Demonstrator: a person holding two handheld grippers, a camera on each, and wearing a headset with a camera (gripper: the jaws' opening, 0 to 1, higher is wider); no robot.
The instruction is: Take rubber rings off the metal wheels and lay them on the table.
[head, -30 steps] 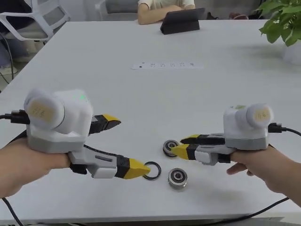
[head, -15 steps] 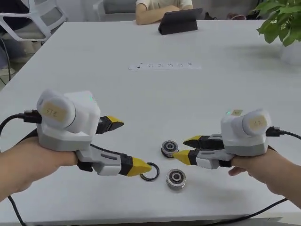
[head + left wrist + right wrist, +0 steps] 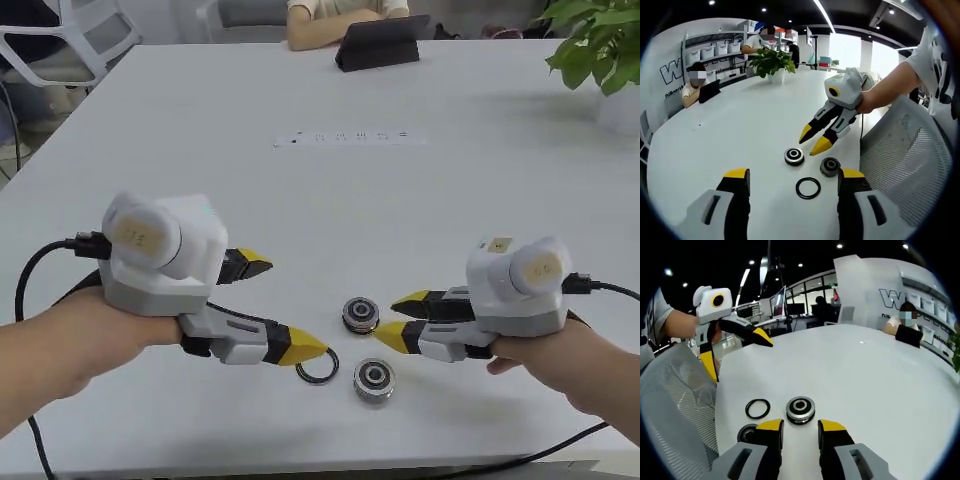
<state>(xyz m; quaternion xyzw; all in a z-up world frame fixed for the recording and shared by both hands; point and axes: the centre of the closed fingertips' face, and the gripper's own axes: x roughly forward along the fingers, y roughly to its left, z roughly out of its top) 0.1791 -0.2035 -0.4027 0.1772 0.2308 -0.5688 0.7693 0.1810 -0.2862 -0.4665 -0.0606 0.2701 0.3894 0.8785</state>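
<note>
Low in the middle of the head view, on the white table (image 3: pixel 450 150): a loose rubber ring (image 3: pixel 320 381) lying flat, close to the upper wheel (image 3: pixel 360 314) and lower wheel (image 3: pixel 374 378). At lower left, left gripper (image 3: pixel 292 307), jaws wide apart, holding nothing; at lower right, right gripper (image 3: pixel 389 318), jaws a little apart, holding nothing.

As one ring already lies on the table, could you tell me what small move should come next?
Probably ease the right gripper forward onto the farther wheel: it lies just ahead of the open jaws and seems to still wear its black ring.
</note>
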